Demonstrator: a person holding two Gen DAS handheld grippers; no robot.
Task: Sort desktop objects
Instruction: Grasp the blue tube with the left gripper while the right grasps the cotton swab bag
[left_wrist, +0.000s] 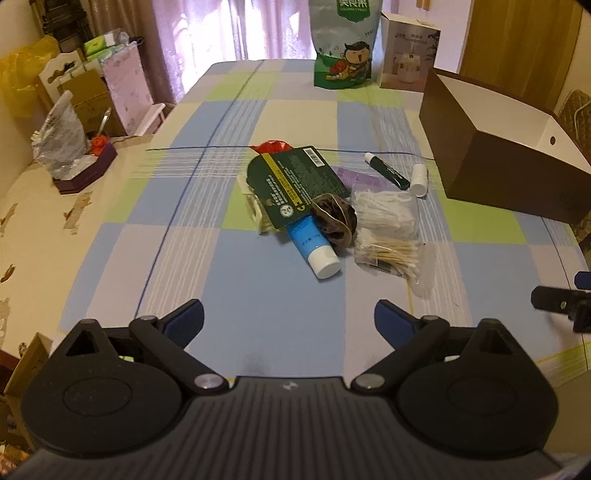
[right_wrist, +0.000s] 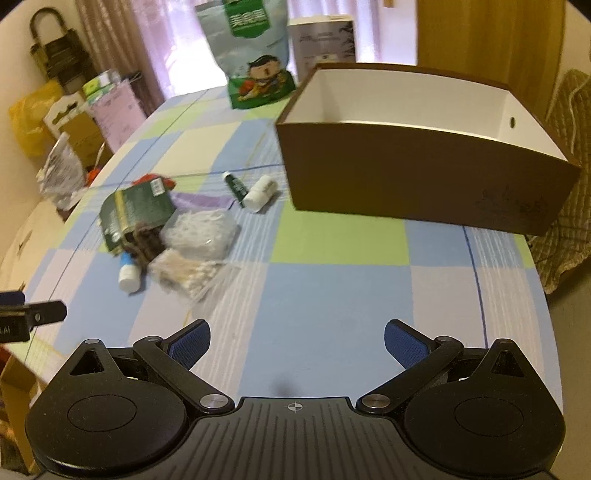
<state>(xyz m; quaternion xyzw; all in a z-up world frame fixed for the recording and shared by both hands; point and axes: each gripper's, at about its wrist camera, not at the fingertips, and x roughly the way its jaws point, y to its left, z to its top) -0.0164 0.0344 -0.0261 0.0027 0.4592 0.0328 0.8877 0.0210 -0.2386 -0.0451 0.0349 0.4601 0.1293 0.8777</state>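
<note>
— Pink curtains (left_wrist: 207, 33) behind, checked cloth over the counter (left_wrist: 258, 295)?
— Yes. The clutter pile (left_wrist: 317, 206) sits mid-counter, the brown box (right_wrist: 424, 162) well apart at its right. Left gripper (left_wrist: 288, 321) and right gripper (right_wrist: 297, 343) both gape wide, holding nothing.

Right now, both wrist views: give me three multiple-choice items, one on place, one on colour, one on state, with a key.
1. Where does the blue tube lie?
A. inside the box
B. partly under the dark green card
C. beside the snack bag

2. What colour is the tube's cap?
A. white
B. red
C. black

3. How does the brown box stand?
A. lidded
B. tipped on its side
C. open-topped and upright

Key: 1 B, the dark green card covers its upper end. 2 A, the cap shows white in both views. 3 C, the right wrist view looks down onto its white inner walls.
</note>
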